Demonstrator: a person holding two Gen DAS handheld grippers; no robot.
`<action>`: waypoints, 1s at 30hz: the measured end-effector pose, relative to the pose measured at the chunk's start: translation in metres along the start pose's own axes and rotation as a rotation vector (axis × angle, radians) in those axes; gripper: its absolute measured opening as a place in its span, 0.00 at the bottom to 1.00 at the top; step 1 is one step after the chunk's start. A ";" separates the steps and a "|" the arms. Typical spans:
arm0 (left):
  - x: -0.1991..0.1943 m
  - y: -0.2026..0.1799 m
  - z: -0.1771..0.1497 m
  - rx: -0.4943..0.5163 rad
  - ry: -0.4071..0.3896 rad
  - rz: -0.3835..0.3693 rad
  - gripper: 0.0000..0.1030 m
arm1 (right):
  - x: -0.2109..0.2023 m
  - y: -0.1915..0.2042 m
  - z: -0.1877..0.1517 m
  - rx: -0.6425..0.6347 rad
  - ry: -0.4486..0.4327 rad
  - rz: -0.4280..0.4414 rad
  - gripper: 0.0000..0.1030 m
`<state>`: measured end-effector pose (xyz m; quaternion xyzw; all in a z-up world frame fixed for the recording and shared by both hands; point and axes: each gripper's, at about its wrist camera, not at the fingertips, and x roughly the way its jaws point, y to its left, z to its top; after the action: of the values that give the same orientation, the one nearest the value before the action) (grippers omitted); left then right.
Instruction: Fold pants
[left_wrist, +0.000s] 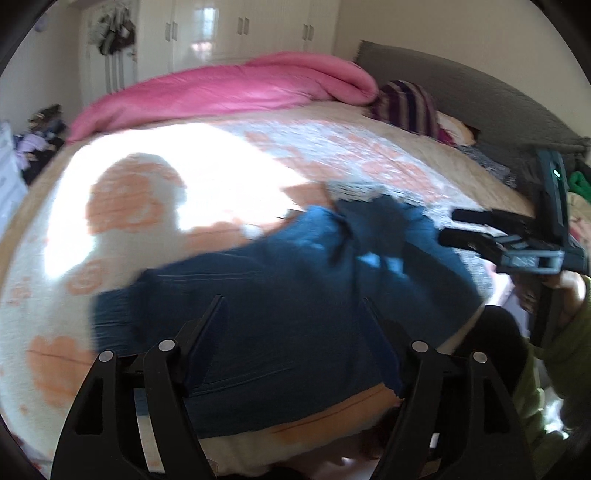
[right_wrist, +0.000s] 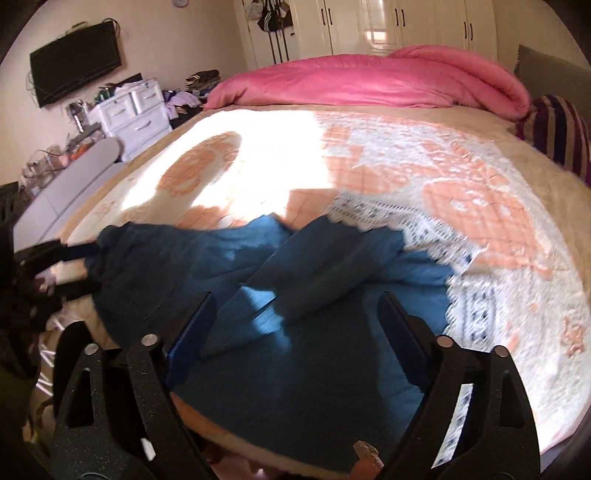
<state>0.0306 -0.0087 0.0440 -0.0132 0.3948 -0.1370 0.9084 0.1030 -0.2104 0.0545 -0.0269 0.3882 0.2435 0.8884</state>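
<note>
A: Where do the pants lie?
B: On the bed, at its near edge, at 6 o'clock in the right wrist view.
A: And behind them?
B: A quilt along the far edge at 12 o'clock, with a pillow at 2 o'clock.
A: Off the bed?
B: A dresser at 10 o'clock, a television on the wall above it, wardrobes behind the quilt.

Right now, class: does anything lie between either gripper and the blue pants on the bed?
Nothing visible does. The left gripper and the right gripper both stand open directly over the pants, with only blue cloth between their fingers. The pink duvet lies bunched along the bed's far edge, apart from them.
</note>
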 end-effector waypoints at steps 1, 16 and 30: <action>0.005 -0.004 0.000 0.001 0.009 -0.015 0.70 | 0.001 -0.002 0.005 -0.004 -0.004 -0.014 0.82; 0.105 -0.032 -0.006 -0.084 0.180 -0.211 0.44 | 0.069 -0.018 0.056 -0.037 0.075 -0.072 0.83; 0.112 -0.056 -0.014 -0.075 0.157 -0.311 0.14 | 0.184 -0.018 0.087 -0.017 0.276 -0.200 0.83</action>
<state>0.0797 -0.0908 -0.0378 -0.0972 0.4623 -0.2618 0.8416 0.2765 -0.1299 -0.0169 -0.1062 0.4996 0.1514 0.8463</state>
